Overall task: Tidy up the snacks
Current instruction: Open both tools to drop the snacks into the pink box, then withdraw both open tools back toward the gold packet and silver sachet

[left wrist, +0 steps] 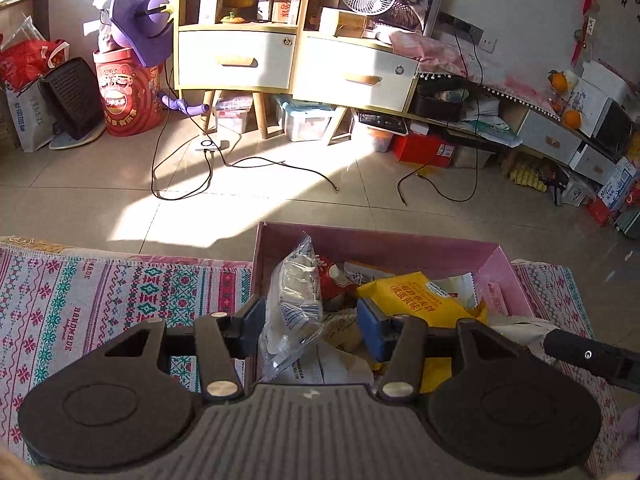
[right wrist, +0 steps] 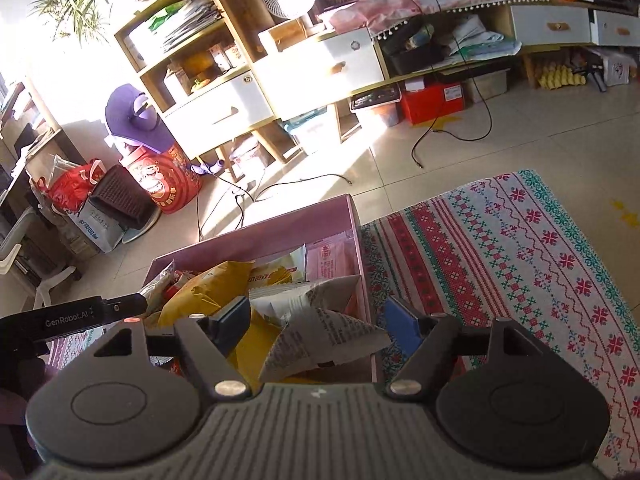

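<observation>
A pink cardboard box (left wrist: 380, 236) full of snack packets sits on a patterned cloth (left wrist: 100, 300). My left gripper (left wrist: 310, 324) hangs open over the box's left part. A clear silvery packet (left wrist: 296, 308) stands upright between its fingers, with a gap to the blue pad. Beside it lies a yellow packet (left wrist: 416, 300). In the right wrist view my right gripper (right wrist: 318, 322) is open over the same box (right wrist: 256, 248). A white crumpled packet (right wrist: 320, 328) lies loose between its fingers on the pile. Behind it are the yellow packet (right wrist: 212, 284) and a pink wrapper (right wrist: 328, 258).
The cloth (right wrist: 520, 260) stretches to the right of the box. Beyond the table edge is tiled floor with loose cables (left wrist: 180, 192), a shelf unit with drawers (left wrist: 236, 60) and a red drum (left wrist: 128, 96). The other gripper's body (left wrist: 592, 356) reaches in from the right.
</observation>
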`<state>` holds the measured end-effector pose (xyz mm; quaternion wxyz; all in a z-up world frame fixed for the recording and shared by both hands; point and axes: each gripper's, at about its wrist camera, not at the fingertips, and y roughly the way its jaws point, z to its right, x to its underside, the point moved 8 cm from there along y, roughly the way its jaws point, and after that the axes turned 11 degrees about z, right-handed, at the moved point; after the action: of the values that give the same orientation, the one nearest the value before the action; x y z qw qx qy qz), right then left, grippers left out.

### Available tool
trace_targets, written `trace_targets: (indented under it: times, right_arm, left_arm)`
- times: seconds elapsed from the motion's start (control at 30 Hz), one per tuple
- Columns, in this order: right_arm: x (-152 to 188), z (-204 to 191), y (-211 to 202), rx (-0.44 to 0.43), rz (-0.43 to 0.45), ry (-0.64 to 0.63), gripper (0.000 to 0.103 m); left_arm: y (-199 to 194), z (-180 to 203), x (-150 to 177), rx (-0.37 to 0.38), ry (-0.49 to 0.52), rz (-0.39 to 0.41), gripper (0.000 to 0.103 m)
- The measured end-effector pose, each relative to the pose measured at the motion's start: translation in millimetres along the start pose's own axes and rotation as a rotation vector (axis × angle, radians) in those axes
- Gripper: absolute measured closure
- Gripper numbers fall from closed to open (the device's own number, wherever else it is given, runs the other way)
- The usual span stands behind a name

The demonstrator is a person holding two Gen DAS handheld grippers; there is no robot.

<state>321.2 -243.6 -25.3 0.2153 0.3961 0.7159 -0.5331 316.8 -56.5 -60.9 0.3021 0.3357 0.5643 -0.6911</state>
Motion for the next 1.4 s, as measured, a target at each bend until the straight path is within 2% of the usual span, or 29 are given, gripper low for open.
trace_targets:
  times: [0.3,0.6,0.9,1.0,1.4]
  right_arm:
    - [-5,-4,-14,0.0,0.009,0.005,0.022]
    - [9,-21,-38,0.016,-0.004,-0.099,0.011]
    - [33,-35,-58,0.027,-0.038,-0.194,0.006]
    - [40,-39,-64,0.027,-0.045,-0.214,0.005]
    - [69,-56,-79,0.013,-0.065,-0.288,0.003]
  left_arm:
    - [-27,3,6,0.021,0.05,0.009,0.025]
    - [-59,1,25,0.039,0.101,0.009,0.013]
    - [-89,-7,48,0.048,0.135,0.001,0.003]
    - [-97,-10,52,0.049,0.141,0.001,0.0]
    - [-118,-21,88,0.04,0.176,-0.028,0.0]
